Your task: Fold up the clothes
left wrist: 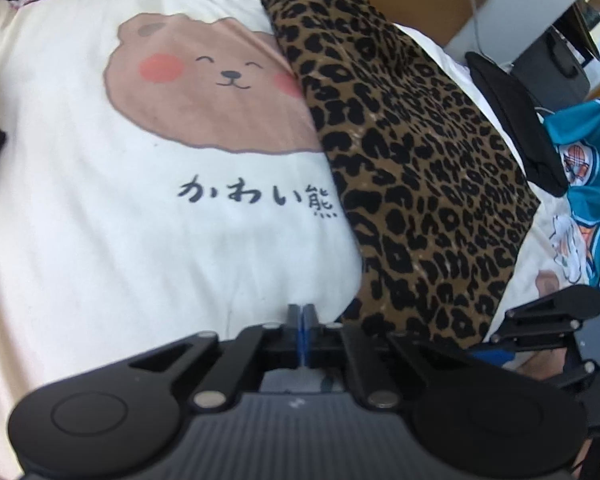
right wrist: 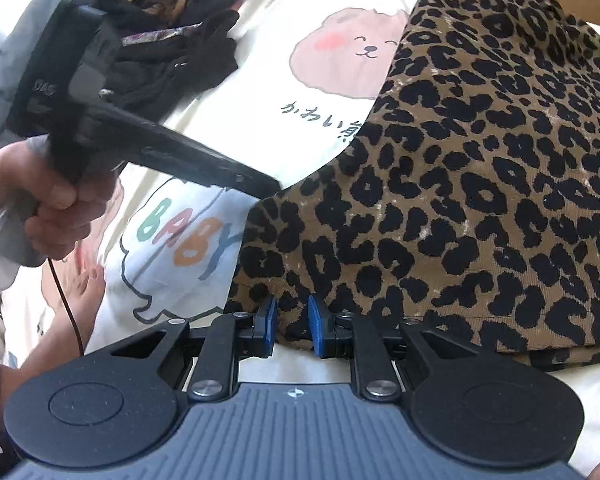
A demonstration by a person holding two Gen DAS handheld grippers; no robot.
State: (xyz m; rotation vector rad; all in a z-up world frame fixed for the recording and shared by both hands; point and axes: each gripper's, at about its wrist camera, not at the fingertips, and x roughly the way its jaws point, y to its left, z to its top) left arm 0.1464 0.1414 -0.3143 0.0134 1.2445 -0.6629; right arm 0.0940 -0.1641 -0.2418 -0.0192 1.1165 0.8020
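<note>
Up front in the left wrist view, we see the left tongs (left wrist: 302, 312) with their blue pads pressed together, nothing visibly caught between them, hovering over the cream bear-print sheet (left wrist: 100, 208). Just to their right lies the leopard-print garment (left wrist: 412, 168), folded into a long flat slab that runs away from us and covers the bear's right cheek and the end of the printed characters. Beyond its far edge sits a black cloth (left wrist: 512, 108), and beside that a teal patterned fabric (left wrist: 592, 152). Part of the right tongs (left wrist: 548, 320) shows at the lower right, at the garment's near corner. Turning to the right wrist view, we find the right tongs (right wrist: 292, 320) with their blue pads apart, straddling the near hem of the leopard-print garment (right wrist: 480, 184), which fills the right half of the picture. At left a hand (right wrist: 56, 200) grips the handle of the left tongs (right wrist: 266, 188), whose tip meets the garment's left edge. A dark clothes pile (right wrist: 172, 52) lies further back on the sheet (right wrist: 280, 80).
</note>
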